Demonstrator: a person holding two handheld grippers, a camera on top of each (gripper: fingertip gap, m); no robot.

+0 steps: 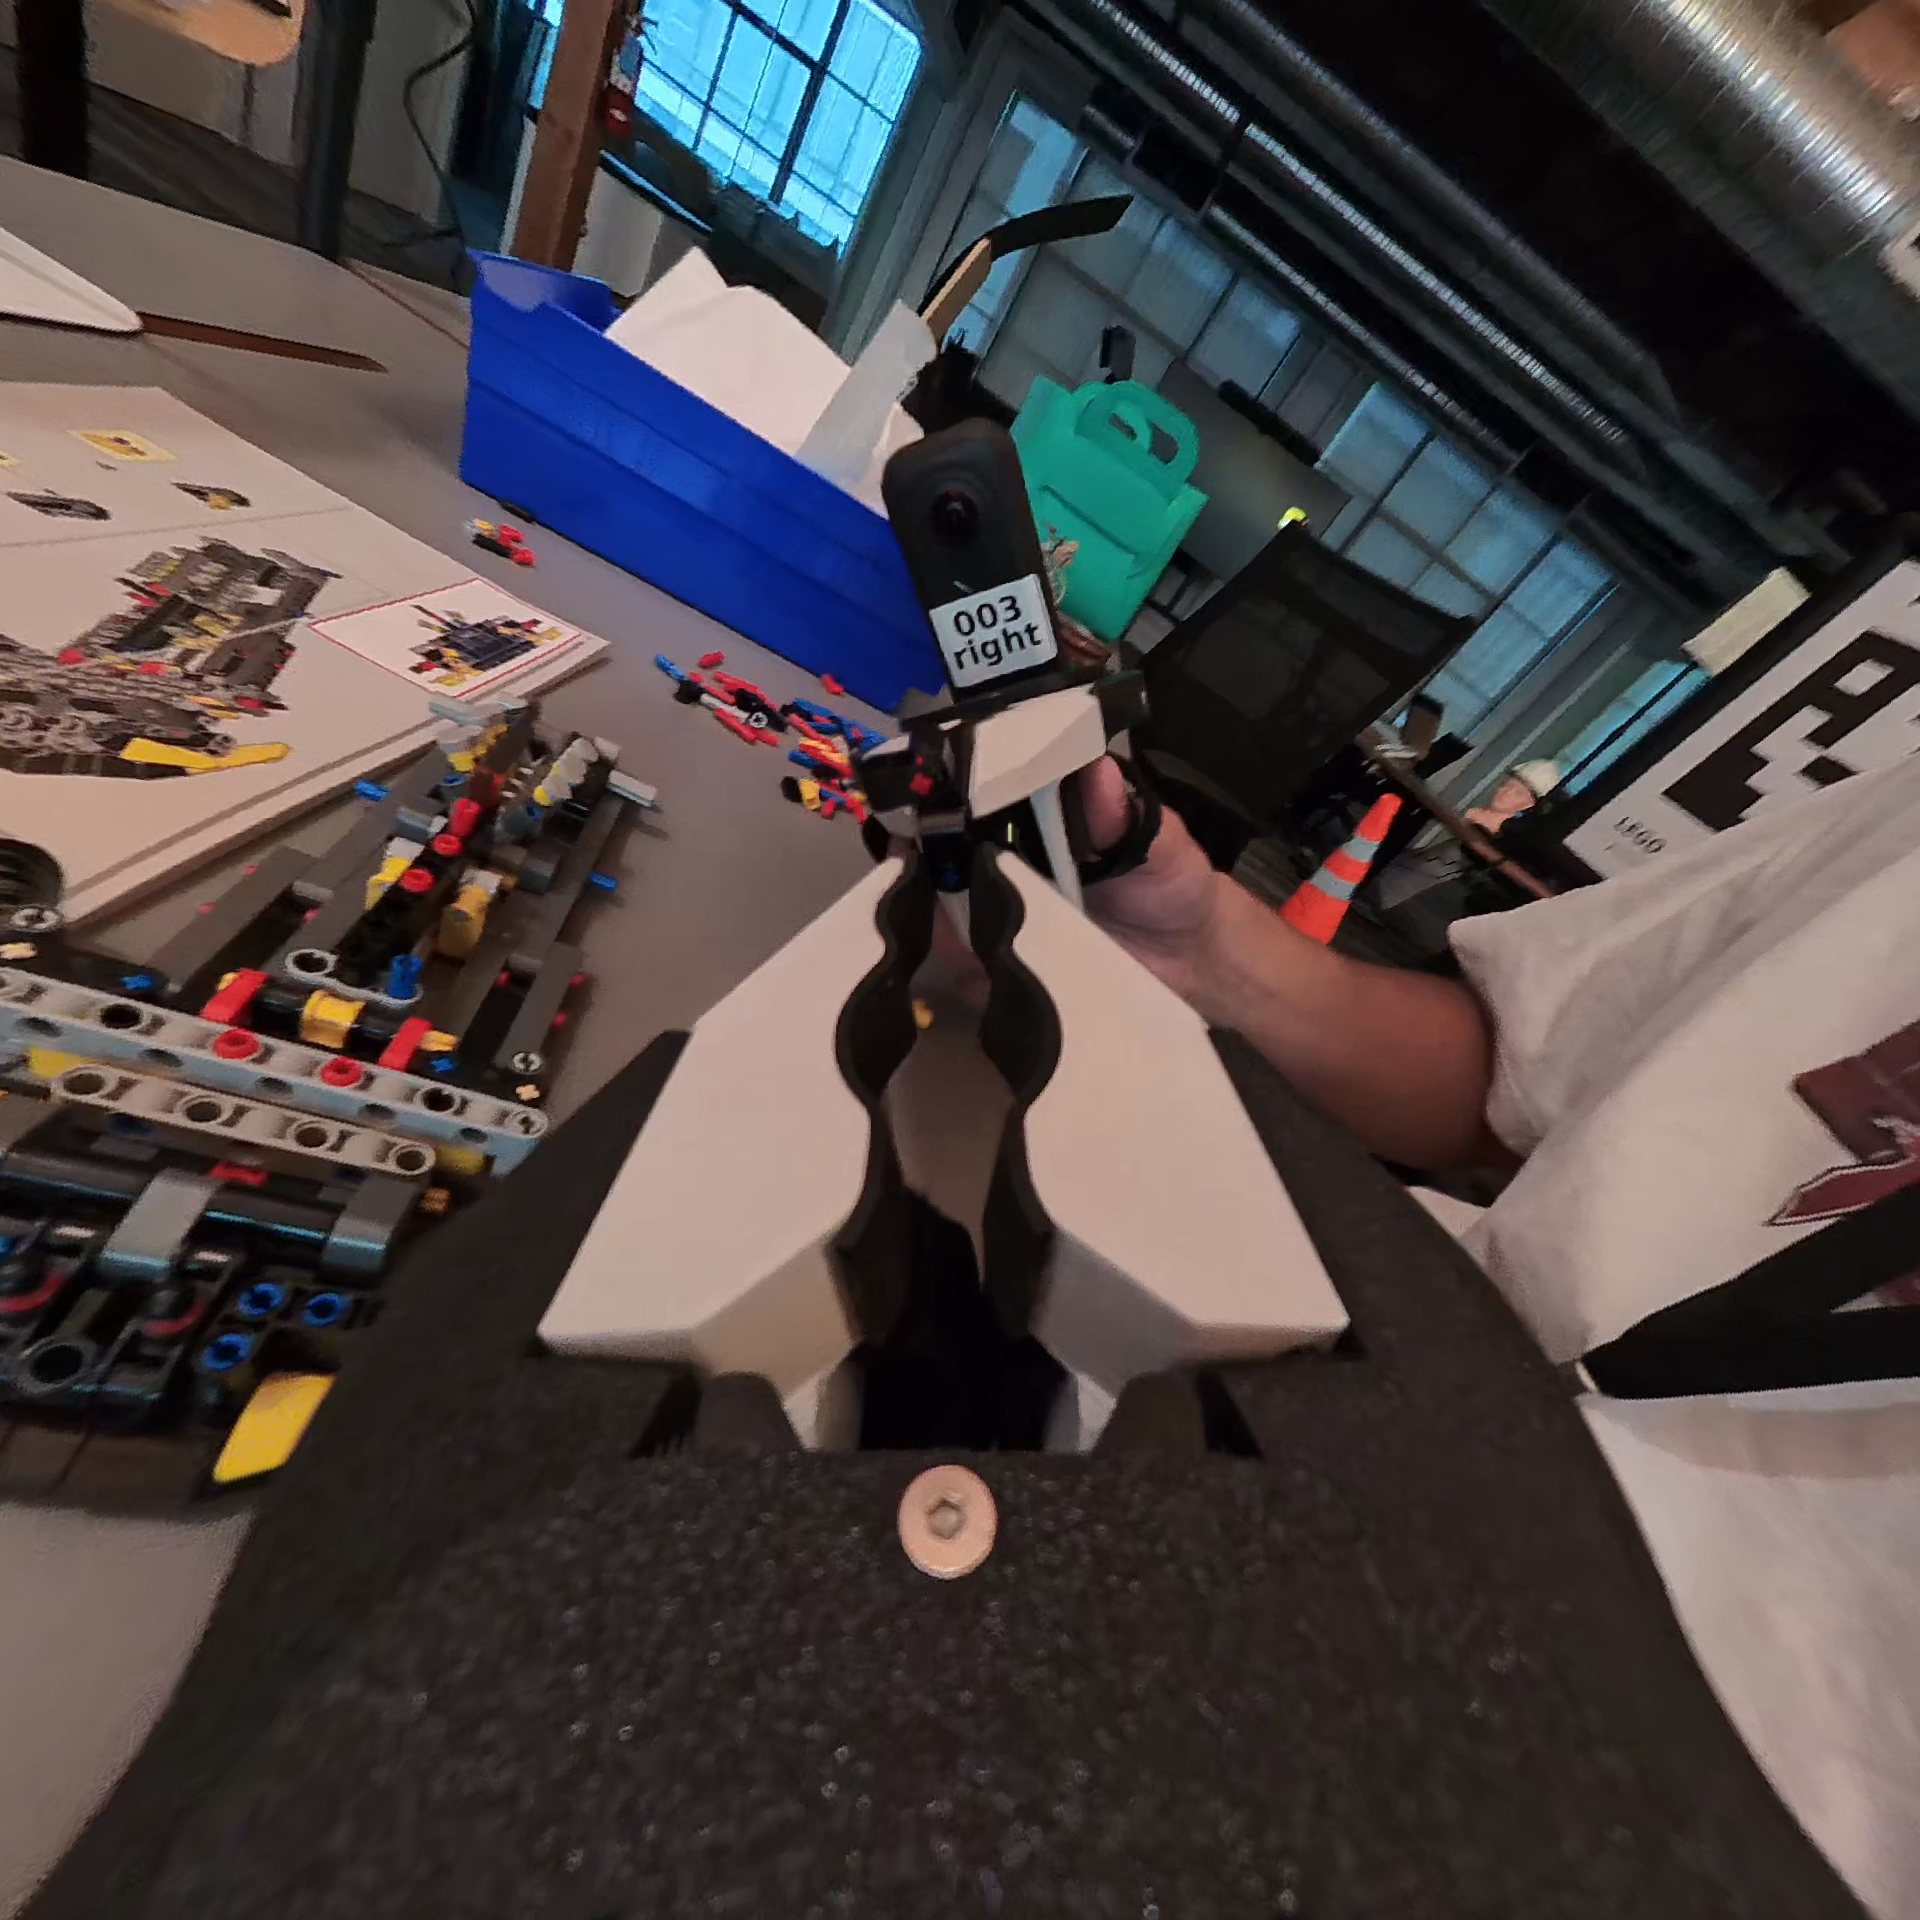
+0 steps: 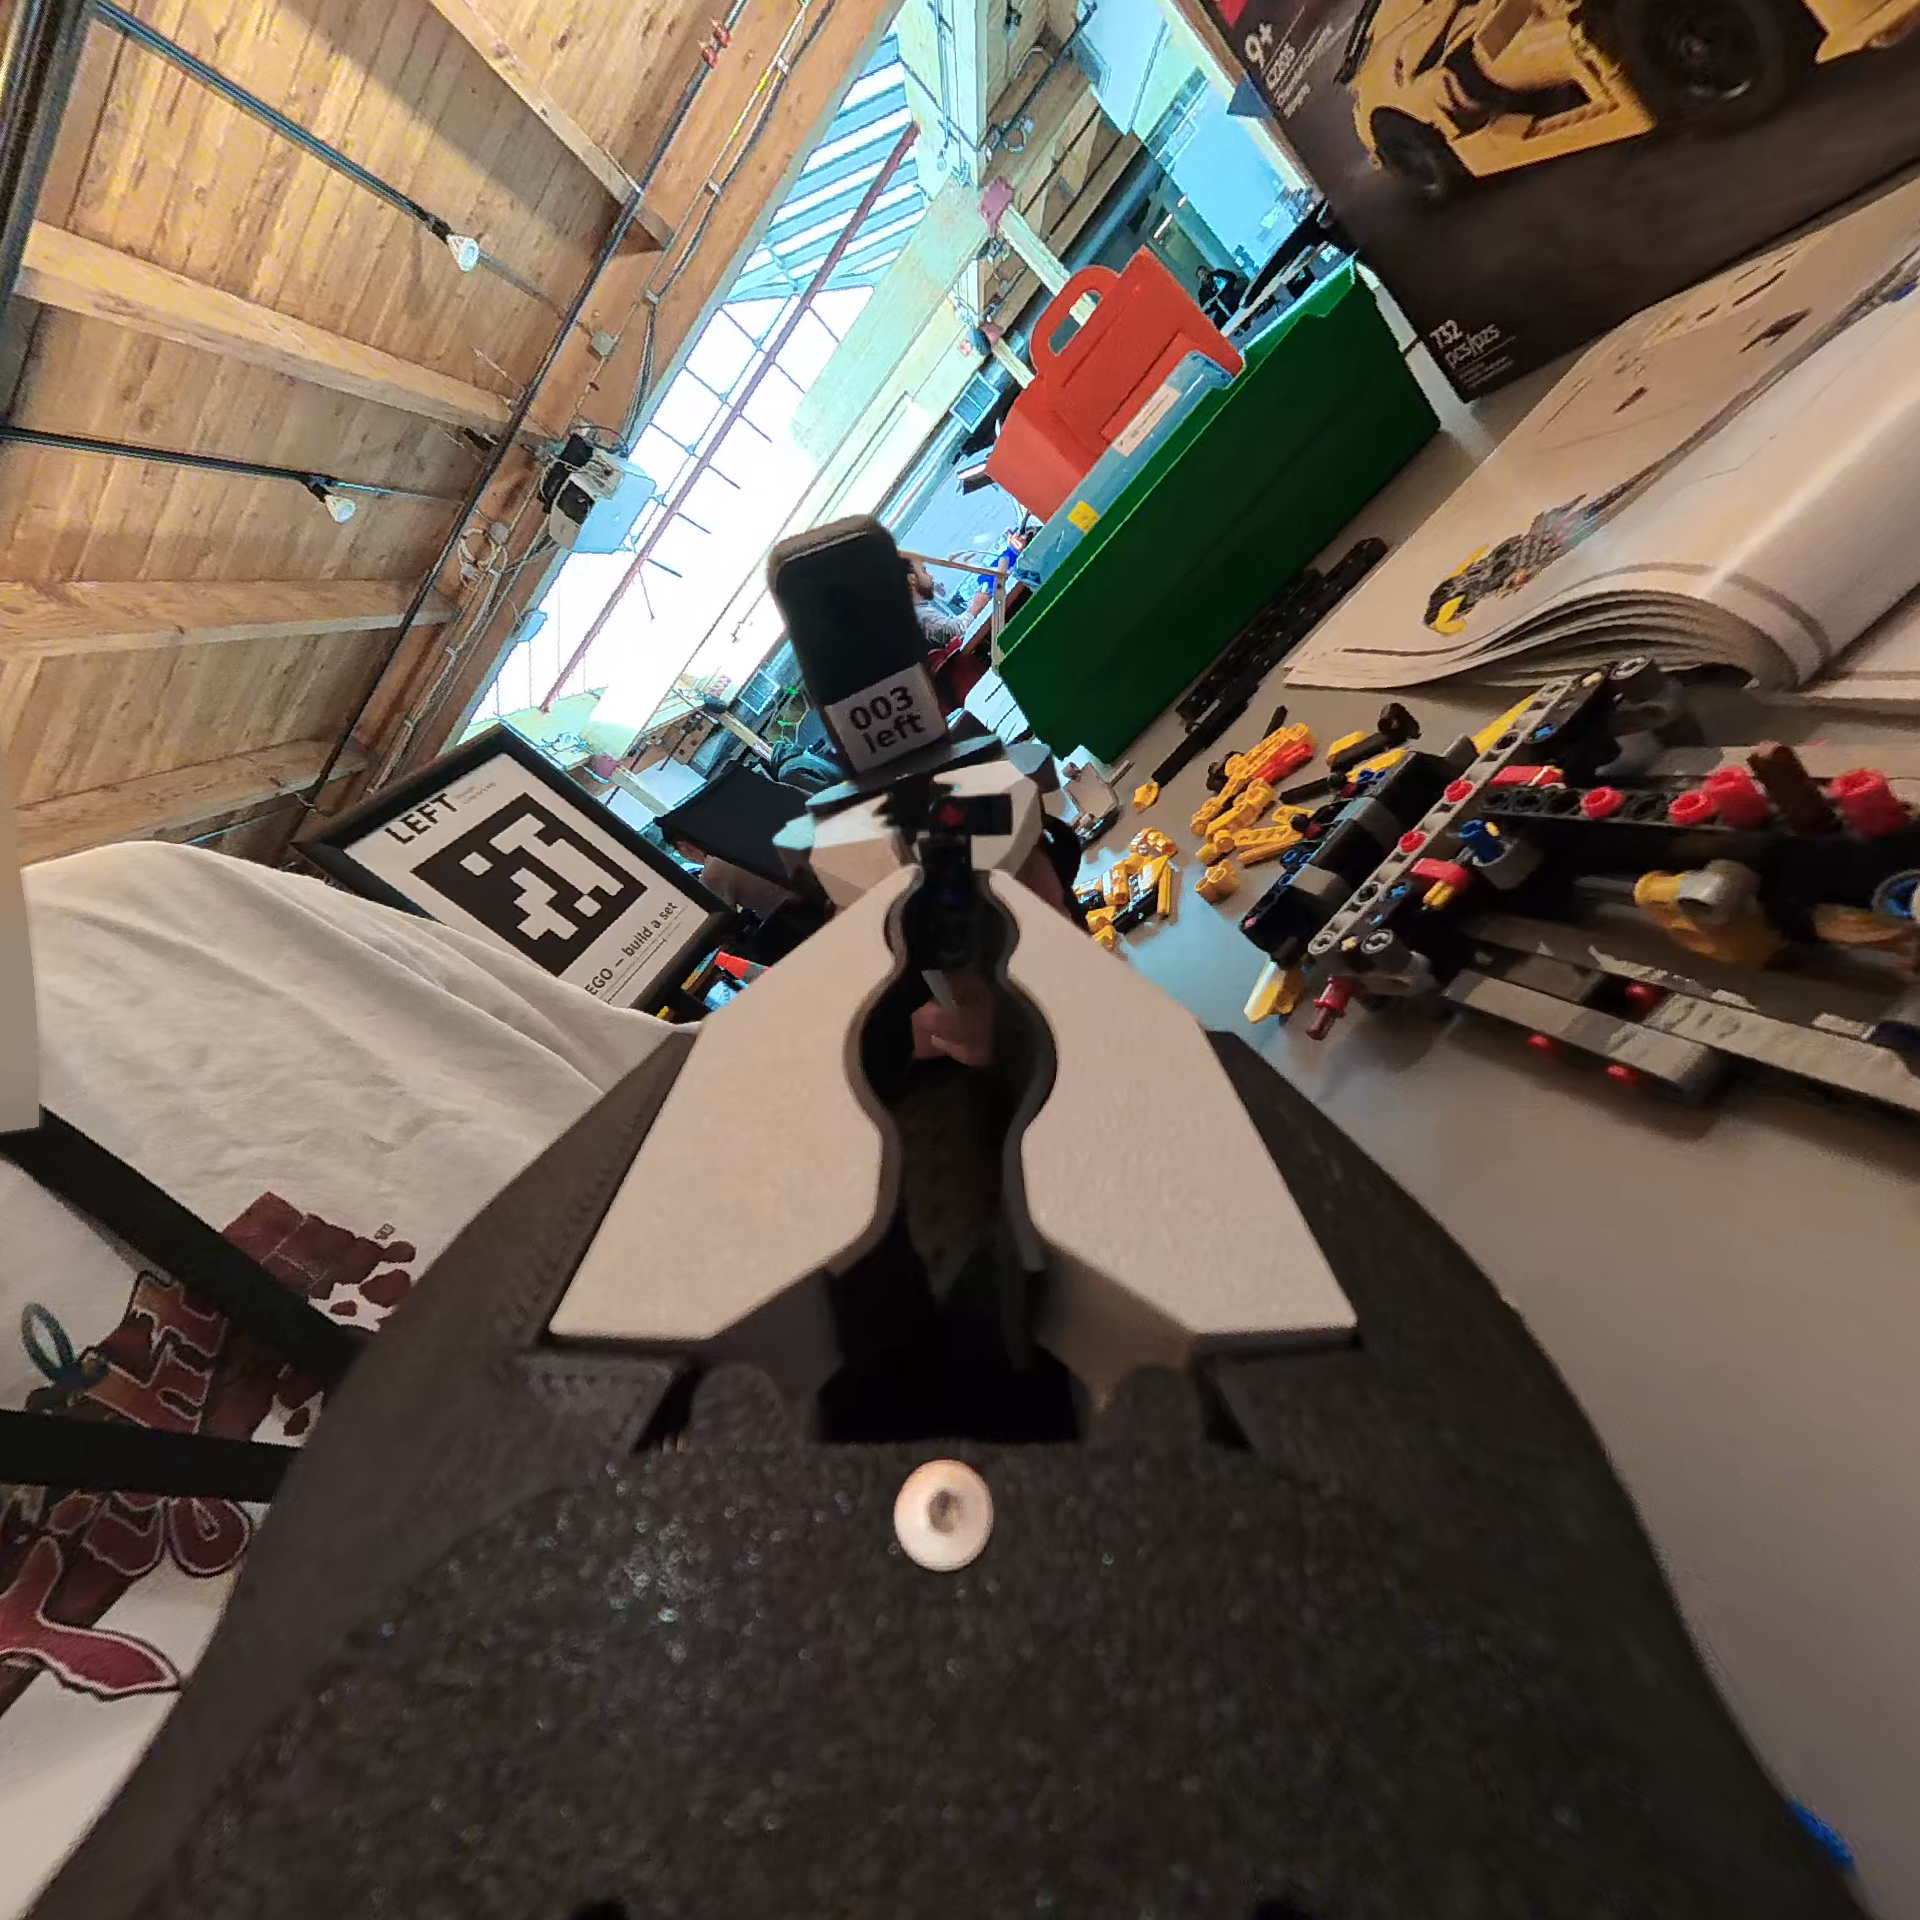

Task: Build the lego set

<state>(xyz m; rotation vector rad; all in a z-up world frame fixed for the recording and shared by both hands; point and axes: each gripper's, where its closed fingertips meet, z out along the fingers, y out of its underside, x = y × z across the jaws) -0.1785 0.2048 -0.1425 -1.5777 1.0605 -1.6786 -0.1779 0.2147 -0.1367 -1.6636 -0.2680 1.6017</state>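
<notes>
Both grippers, left gripper (image 1: 948, 883) and right gripper (image 2: 951, 894), pinch one small black piece (image 2: 948, 904) between them; best pressed squarely, fingers steady

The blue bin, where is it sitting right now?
In the left wrist view, the blue bin stands on the table at upper left, behind the open instruction book, with loose red and blue pieces scattered before it.

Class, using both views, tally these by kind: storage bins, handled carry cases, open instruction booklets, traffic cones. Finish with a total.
Storage bins: 2 (blue, green)
Handled carry cases: 2 (teal, orange)
Open instruction booklets: 1
Traffic cones: 1
Total: 6
</notes>
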